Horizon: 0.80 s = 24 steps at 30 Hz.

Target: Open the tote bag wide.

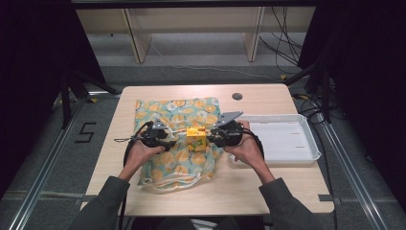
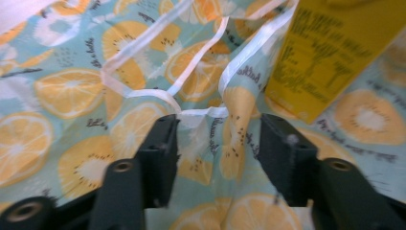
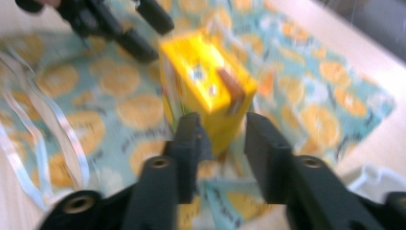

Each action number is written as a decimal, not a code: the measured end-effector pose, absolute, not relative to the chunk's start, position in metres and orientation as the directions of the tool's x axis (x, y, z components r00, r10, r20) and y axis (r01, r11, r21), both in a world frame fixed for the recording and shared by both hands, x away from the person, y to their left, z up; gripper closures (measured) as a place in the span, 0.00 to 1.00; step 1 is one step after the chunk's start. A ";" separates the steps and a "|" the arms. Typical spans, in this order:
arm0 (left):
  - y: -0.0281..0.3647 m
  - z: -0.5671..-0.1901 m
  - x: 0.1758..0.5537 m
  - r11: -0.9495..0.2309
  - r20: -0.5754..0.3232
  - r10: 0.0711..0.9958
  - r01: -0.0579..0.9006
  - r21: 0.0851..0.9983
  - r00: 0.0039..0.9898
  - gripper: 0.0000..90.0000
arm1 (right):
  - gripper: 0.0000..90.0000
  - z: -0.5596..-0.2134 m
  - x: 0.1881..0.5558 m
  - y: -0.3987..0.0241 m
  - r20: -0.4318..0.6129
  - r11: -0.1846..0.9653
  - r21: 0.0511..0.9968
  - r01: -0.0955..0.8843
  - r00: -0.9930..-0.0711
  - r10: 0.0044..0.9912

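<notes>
Left gripper (image 1: 168, 142) open, jaws straddling a fold of the orange-print drawstring bag (image 1: 179, 139) at its white cord (image 2: 158, 91), nothing pinched. Right gripper (image 1: 214, 135) also open, just short of the yellow carton (image 1: 196, 138), which stands upright on the bag between both grippers, not inside it. White tray (image 1: 306, 155) sits at 3 o'clock. Judging by this, bagging hasn't begun: the mouth needs opening and the carton loading. Carton print is too blurred to read.
</notes>
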<state>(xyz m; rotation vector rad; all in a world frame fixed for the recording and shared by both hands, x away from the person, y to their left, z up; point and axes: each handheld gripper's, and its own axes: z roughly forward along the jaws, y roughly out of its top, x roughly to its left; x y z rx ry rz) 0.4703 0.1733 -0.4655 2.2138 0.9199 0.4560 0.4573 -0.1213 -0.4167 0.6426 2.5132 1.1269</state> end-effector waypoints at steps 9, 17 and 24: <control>0.190 -0.439 0.413 -0.393 -0.012 0.753 0.465 0.793 0.658 0.32 | 0.43 -0.415 0.472 -0.119 -0.047 0.534 0.804 0.260 -0.868 0.494; 0.205 -0.445 0.364 -0.367 -0.033 0.739 0.443 0.818 0.673 0.30 | 0.31 -0.420 0.480 -0.112 -0.033 0.527 0.811 0.255 -0.879 0.476; 0.204 -0.457 0.338 -0.361 -0.050 0.737 0.455 0.814 0.674 0.25 | 0.29 -0.419 0.482 -0.109 -0.054 0.530 0.818 0.224 -0.888 0.457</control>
